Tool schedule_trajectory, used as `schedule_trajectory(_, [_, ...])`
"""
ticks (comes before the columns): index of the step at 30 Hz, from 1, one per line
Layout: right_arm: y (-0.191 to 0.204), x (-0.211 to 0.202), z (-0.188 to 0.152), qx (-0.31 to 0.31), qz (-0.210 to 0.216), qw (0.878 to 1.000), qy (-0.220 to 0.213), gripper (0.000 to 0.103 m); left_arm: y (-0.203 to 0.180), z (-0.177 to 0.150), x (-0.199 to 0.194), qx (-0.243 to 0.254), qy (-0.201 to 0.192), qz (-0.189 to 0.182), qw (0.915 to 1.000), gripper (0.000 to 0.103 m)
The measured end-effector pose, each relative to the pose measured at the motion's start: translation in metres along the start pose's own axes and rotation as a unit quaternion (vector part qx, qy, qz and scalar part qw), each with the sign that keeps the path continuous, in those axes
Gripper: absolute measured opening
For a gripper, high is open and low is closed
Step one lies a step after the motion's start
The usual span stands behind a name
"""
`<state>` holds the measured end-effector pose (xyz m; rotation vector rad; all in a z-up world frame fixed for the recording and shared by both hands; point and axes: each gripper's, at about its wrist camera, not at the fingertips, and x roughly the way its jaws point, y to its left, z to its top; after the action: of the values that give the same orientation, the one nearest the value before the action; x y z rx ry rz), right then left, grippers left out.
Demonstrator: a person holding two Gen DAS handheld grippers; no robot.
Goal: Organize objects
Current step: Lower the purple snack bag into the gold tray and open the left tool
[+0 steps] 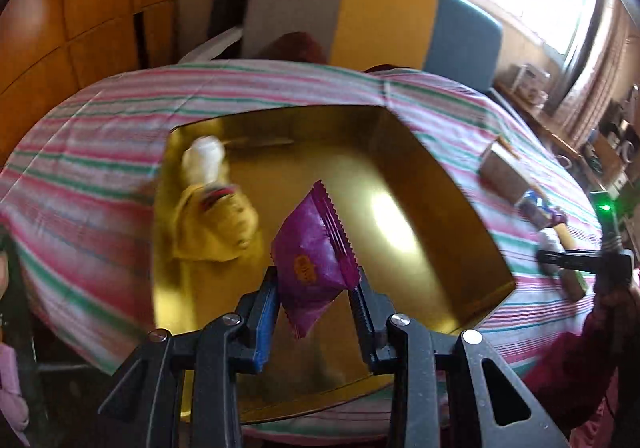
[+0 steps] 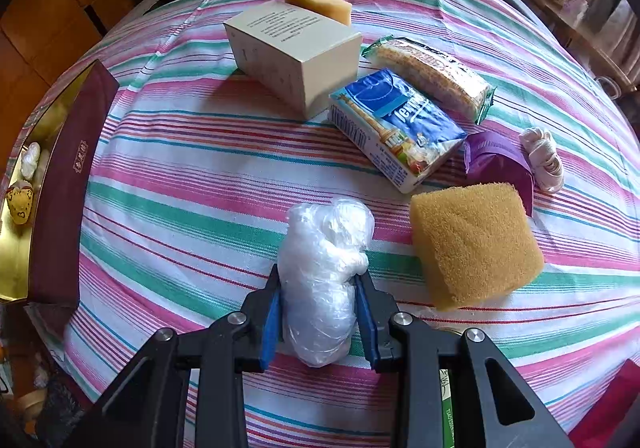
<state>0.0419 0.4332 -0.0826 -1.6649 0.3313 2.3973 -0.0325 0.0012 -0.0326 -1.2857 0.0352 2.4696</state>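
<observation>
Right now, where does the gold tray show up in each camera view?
Left wrist: gold tray fills the centre, under the left tool holding a purple packet.
Right wrist: far left edge, behind its maroon wall.
Shared landmark: yellow heart-print item in the tray.

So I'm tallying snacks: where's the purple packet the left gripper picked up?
In the left wrist view the purple packet sits clamped in the left gripper, held above the gold box, right of the yellow item lying inside.
</observation>
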Motion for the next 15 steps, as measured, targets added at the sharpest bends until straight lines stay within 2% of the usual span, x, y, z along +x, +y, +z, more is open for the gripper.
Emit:
schedule_trajectory(7, [0.004, 0.002, 0.003, -0.001, -0.002, 1.0, -0.001, 0.034, 0.019, -0.005, 0.014, -0.023, 0.021, 0.029, 0.9991, 0.034])
schedule_trajectory(15, [0.001, 0.0, 0.0, 0.0, -0.003, 1.0, -0.002, 0.034, 0.027, -0.011, 0.02, -0.035, 0.03, 0.039, 0.9982, 0.034])
